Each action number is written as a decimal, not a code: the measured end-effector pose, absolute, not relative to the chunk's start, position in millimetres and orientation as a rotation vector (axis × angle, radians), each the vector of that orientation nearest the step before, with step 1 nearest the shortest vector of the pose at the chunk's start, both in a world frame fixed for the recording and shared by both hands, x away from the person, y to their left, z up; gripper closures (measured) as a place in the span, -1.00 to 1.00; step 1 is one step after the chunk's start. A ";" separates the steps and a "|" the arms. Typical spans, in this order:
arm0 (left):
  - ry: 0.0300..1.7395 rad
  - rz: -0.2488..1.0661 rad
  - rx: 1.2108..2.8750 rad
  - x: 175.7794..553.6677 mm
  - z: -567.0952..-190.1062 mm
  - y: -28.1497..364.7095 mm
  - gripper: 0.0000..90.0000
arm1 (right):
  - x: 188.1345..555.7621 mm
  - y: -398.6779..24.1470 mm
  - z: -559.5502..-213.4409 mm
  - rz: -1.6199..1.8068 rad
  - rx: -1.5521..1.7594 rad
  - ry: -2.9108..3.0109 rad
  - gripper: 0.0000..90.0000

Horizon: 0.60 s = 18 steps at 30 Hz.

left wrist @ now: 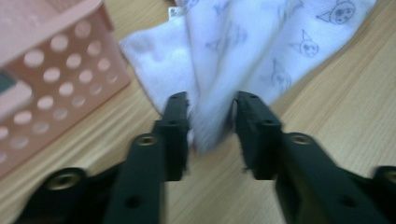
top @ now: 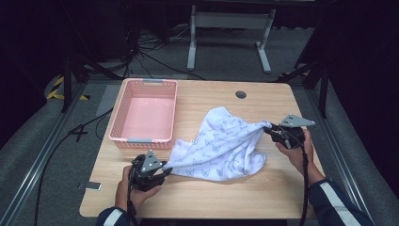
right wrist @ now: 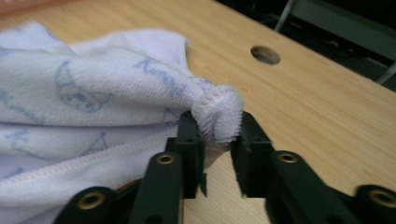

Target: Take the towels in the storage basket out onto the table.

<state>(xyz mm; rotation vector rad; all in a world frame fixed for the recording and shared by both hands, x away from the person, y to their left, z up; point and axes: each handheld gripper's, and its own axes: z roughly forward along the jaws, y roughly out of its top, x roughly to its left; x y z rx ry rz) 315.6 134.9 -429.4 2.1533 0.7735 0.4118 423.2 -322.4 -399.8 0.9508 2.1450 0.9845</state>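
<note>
On the table, both tongs, left [top: 162, 170] and right [top: 269, 130], stand part-open around towel [top: 221, 146] corners.

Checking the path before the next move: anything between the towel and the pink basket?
Nothing visible. The towel lies on the table just right of the pink basket, with bare wood between them. The basket looks empty. A corner of the towel sits between the jaws of the left hand-held gripper, another in the right hand-held gripper.

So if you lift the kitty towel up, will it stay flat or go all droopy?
Probably droopy: the towel already sags and bunches between the left gripper and the right gripper. It looks soft, light and fluffy, so likely not slippery.
</note>
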 end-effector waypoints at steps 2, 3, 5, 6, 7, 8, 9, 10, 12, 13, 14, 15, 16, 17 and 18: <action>0.707 0.407 2.142 310.5 -423.3 125.2 0.15 | 429.9 -318.6 -407.4 0.932 0.963 2.180 0.30; 0.671 0.395 2.145 307.4 -420.7 119.1 0.06 | 434.2 -318.4 -413.8 0.866 0.990 2.208 0.08; 0.555 0.344 2.152 298.1 -418.2 96.5 -0.01 | 436.1 -321.3 -415.9 0.850 1.005 2.239 -0.09; 0.513 0.317 2.169 295.6 -418.9 86.8 -0.02 | 435.2 -324.0 -415.0 0.857 1.009 2.238 -0.13; 0.513 0.317 2.169 295.6 -418.9 86.8 -0.03 | 433.0 -327.4 -413.0 0.880 1.014 2.232 -0.13; 0.477 0.275 2.181 293.4 -422.0 74.3 -0.03 | 433.0 -327.4 -413.0 0.880 1.014 2.232 -0.13; 0.463 0.241 2.194 293.2 -426.0 64.6 -0.06 | 429.6 -332.1 -409.6 0.918 1.017 2.225 -0.14; 0.426 0.225 2.225 295.0 -430.0 56.6 -0.08 | 426.3 -335.9 -406.4 0.947 1.024 2.208 -0.15; 0.383 0.207 2.306 298.7 -441.5 41.7 -0.11 | 417.6 -343.3 -399.5 0.979 1.011 2.185 -0.14; 0.395 0.207 2.321 300.0 -445.5 37.9 -0.11 | 412.9 -345.5 -397.5 0.987 0.995 2.182 -0.10; 0.394 0.198 2.343 303.2 -449.6 35.7 -0.11 | 408.9 -346.8 -396.7 1.004 0.977 2.191 -0.02; 0.401 0.194 2.343 306.6 -453.7 34.2 -0.11 | 403.3 -347.9 -396.3 1.034 0.944 2.221 0.03; 0.428 0.197 2.351 310.9 -457.2 33.9 -0.10 | 397.3 -347.6 -396.6 1.056 0.896 2.268 0.10; 0.448 0.197 2.353 313.0 -459.2 34.0 -0.11 | 388.7 -344.7 -398.3 1.066 0.826 2.330 0.15; 0.446 0.211 2.348 317.3 -461.2 34.3 -0.11 | 383.2 -342.2 -399.9 1.075 0.783 2.365 0.16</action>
